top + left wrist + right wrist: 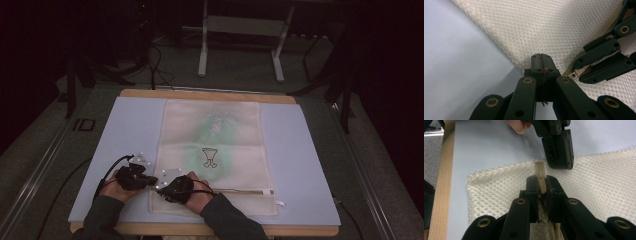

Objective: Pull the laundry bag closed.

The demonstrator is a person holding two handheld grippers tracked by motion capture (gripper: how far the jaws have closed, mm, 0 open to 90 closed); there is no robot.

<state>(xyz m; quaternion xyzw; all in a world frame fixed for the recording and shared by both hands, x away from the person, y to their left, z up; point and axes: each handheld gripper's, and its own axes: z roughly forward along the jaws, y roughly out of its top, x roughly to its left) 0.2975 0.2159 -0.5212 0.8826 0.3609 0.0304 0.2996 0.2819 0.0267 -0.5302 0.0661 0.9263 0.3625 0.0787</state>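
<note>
A cream-white rectangular mesh laundry bag [212,150] lies flat on a pale blue table mat [125,130], its near short end toward the person and a zip [245,191] running across that end. Both grippers meet at the bag's near left corner.

The left gripper [541,60] has its 2 black jaws closed together on the bag's left edge, pinching a fold of mesh right where the fabric meets the mat. In the high view this gripper [150,178] sits just off the bag's left side.

The right gripper [541,183] has its jaws closed on the tan woven zip tape [540,170], which runs up between the pads and pokes out beyond them. From the left gripper view, the small metal zip slider [574,74] sits just under the right gripper's jaw tips. In the high view the right gripper [161,187] lies on the bag's corner, touching distance from the left.

The mesh is a fine honeycomb weave, slightly glossy, with a rounded, hemmed corner. A faint green shape and a small dark printed figure [210,157] show through the middle. The mat is smooth and matte; a light wooden table edge [200,94] frames it.
</note>
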